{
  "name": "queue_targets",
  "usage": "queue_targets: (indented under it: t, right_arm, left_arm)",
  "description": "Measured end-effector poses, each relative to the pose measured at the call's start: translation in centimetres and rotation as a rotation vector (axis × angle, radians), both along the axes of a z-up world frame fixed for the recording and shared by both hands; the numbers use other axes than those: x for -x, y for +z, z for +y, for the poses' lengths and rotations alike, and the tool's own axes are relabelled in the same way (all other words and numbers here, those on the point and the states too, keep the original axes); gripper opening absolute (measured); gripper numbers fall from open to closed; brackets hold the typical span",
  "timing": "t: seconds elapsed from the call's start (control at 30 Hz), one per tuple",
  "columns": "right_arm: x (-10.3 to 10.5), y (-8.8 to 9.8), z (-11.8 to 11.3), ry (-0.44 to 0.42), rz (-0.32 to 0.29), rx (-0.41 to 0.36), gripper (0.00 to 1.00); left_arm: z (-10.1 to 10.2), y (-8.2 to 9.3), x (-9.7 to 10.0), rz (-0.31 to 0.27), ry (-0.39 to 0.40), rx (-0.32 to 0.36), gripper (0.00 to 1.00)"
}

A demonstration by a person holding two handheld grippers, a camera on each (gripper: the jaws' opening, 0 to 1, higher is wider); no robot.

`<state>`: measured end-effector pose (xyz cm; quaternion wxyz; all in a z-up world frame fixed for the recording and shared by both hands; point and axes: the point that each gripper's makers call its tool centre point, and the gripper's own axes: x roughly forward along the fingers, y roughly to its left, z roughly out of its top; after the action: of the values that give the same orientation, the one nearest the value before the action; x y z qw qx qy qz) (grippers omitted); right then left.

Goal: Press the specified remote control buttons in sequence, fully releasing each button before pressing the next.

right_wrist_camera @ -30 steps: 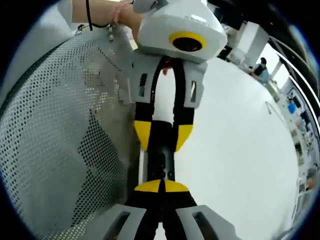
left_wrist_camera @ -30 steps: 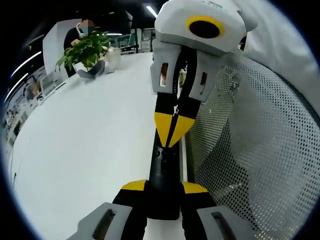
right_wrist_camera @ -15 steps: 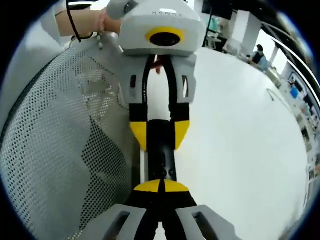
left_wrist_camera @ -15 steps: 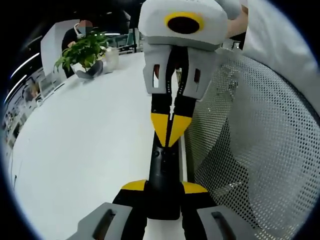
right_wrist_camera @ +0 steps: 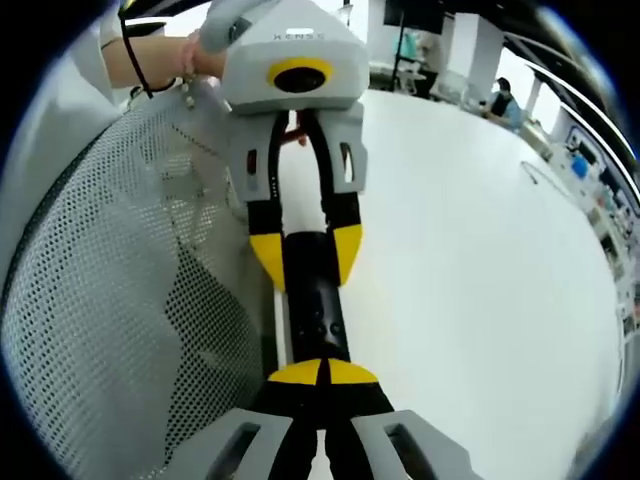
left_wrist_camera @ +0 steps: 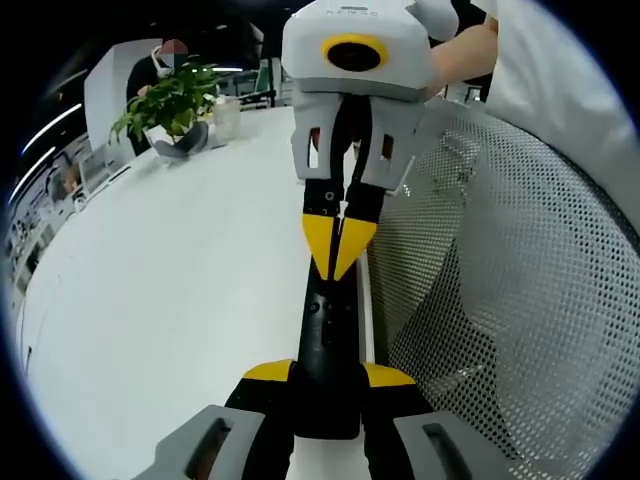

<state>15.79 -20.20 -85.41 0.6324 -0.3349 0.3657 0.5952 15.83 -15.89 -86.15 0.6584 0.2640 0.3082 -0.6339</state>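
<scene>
At table edge, just beside a mesh chair back (left_wrist_camera: 520, 300), the black remote (left_wrist_camera: 328, 330) is held up between the two grippers. Left gripper (left_wrist_camera: 328, 372) is clenched on the remote's near end, yellow tips either side. Right gripper (right_wrist_camera: 322, 372) has its tips closed together, resting on the keypad end; whether a button is actually depressed cannot be told.

Risks, as judged:
- Closed tips are broad against small keys, so a neighbouring button could be caught.
- Hard pressing could pivot the remote in the left grip, since only one end is clamped.
- A lift too shallow would leave the key unreleased.
- Mesh alongside could snag the right gripper.
</scene>
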Motion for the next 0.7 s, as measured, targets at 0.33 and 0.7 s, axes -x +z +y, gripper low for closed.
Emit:
queue_targets:
  t: [0.33,0.7]
  right_arm:
    - [0.02,-0.19,0.06,0.035,-0.037,0.062,0.00]
    - [-0.07,0.06,-0.08,0.015,0.036,-0.020,0.00]
  left_arm:
    - [0.17,0.04,-0.01,0.007,0.024,0.076,0.24]
    - [0.00,0.10,0.01,-0.015,0.019,0.105,0.24]
